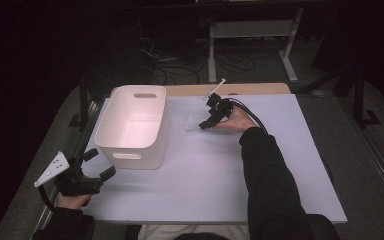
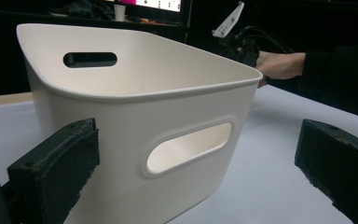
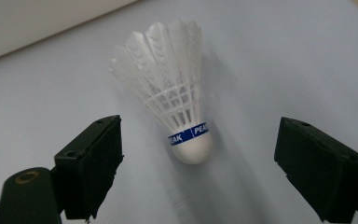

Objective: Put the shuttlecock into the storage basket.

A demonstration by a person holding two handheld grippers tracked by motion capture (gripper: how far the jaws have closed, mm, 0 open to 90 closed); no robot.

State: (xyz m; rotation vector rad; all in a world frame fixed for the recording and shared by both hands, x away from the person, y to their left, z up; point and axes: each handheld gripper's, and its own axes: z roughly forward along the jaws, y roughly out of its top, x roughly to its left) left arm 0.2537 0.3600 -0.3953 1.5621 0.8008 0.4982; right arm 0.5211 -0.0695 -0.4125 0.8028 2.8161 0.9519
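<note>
A white plastic shuttlecock (image 3: 177,93) with a blue band lies on its side on the pale table sheet (image 1: 260,170), just right of a white handled bin (image 1: 111,116). My right gripper (image 1: 203,122) is low over the shuttlecock (image 1: 192,123) and open. In the right gripper view its jaws (image 3: 200,140) stand on either side of the cork end without touching it. My left gripper (image 1: 101,162) hovers open at the table's front left corner. The left gripper view has it (image 2: 198,140) facing the bin's near wall (image 2: 144,93), with nothing between the jaws.
A wooden strip (image 1: 260,89) runs along the table's back edge. Beyond it are a white desk frame (image 1: 250,30) and cables on the dark floor. The bin looks empty inside. The person's right sleeve (image 1: 267,170) crosses the middle of the sheet.
</note>
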